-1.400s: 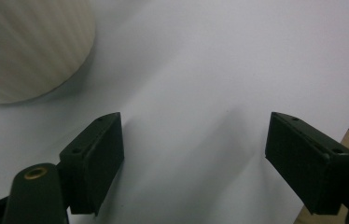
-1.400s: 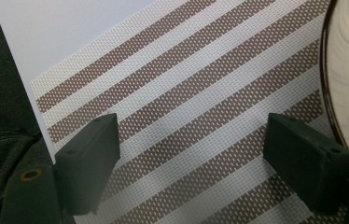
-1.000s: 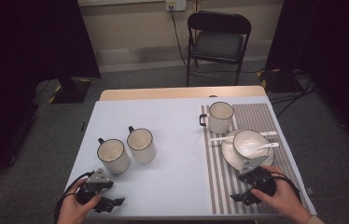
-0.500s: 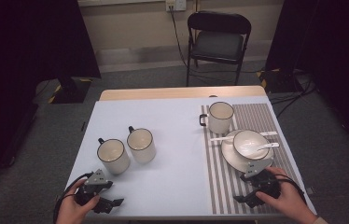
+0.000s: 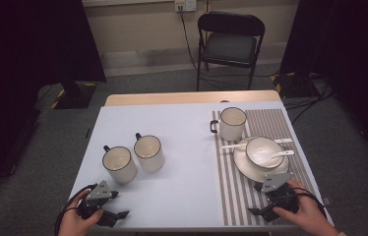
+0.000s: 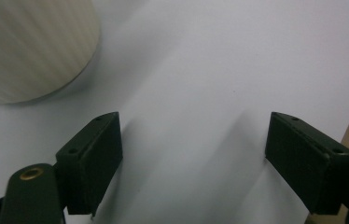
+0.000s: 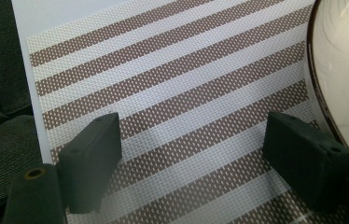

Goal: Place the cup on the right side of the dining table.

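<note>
Low at the near edge, both grippers idle. Left gripper (image 5: 114, 215): jaws spread wide, nothing between them, bare white table (image 6: 219, 60) beneath; a ribbed mug (image 6: 28, 46) stands just beyond its left jaw. Right gripper (image 5: 260, 212): jaws equally wide, empty, over the striped mat (image 7: 163, 93), the plate (image 7: 345, 70) rim just beside its right jaw (likely staged for a reach, I judge). Plate carries a bowl (image 5: 261, 150) with a spoon (image 5: 279, 155) in it, handle pointing right, long axis roughly across the table. Two mugs (image 5: 119, 163) stand close together left of centre, handles turned to the far left; a third mug (image 5: 232, 123) sits on the mat's far end, handle left.
</note>
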A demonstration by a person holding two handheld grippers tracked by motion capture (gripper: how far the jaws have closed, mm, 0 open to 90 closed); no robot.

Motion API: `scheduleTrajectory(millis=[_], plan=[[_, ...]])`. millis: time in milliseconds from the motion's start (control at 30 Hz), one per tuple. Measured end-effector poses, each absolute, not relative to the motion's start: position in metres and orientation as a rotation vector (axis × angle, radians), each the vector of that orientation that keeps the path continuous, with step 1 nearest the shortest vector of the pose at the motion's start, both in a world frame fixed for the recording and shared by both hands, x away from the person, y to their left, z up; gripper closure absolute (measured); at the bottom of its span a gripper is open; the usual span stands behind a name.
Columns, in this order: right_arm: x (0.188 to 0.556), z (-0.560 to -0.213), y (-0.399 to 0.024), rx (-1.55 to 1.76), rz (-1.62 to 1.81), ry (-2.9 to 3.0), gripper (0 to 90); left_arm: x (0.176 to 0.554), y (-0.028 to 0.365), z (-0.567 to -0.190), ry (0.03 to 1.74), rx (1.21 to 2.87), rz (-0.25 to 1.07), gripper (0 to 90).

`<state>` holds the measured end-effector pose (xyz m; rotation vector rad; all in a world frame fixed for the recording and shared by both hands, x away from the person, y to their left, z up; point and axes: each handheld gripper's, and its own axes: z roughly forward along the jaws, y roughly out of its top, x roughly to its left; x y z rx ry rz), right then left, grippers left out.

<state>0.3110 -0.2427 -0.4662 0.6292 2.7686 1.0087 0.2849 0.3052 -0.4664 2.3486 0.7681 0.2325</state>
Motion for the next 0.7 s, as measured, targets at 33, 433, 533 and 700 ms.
scheduleTrajectory(millis=[33, 433, 533, 700], plan=[[0.3097, -0.4674, -0.2437, 0.612, 1.017, 2.760, 18.5, 0.2845, 0.3049, -0.4667, 0.763, 2.350, 0.235, 18.2], [0.3070, -0.4727, -0.2494, 0.605, 1.101, 2.719, 17.6, 0.2806, 0.3058, -0.4716, 0.727, 2.328, 0.255, 14.1], [0.3062, -0.4740, -0.2502, 0.602, 1.117, 2.707, 17.3, 0.2786, 0.3051, -0.4736, 0.718, 2.321, 0.262, 9.2], [0.3047, -0.4769, -0.2524, 0.596, 1.156, 2.685, 16.2, 0.2761, 0.3065, -0.4764, 0.716, 2.289, 0.277, 7.9]])
